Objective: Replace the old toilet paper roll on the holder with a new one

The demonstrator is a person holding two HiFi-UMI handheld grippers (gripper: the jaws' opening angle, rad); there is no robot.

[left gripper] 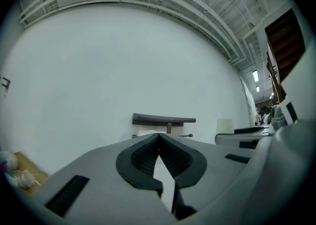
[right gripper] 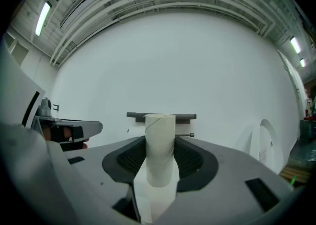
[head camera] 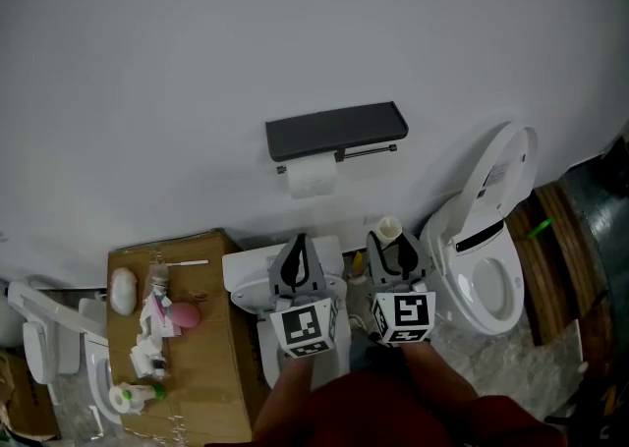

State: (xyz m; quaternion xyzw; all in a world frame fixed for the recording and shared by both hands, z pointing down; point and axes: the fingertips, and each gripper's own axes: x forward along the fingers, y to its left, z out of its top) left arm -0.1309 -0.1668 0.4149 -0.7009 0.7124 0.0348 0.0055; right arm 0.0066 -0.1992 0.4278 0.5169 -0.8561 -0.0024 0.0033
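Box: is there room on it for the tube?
Yes. The box is bare along its right side. Its left side is crowded with small things. The black shelf above the roll is bare too.

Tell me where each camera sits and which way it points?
Head view: on the person's head, looking steeply down at the holder, toilet, left claw and right claw; the person's arms show below.
Left gripper view: on the left claw, facing the holder; its shut jaws show.
Right gripper view: on the right claw, facing the holder; its jaws grip a cardboard tube.
All three share the holder.
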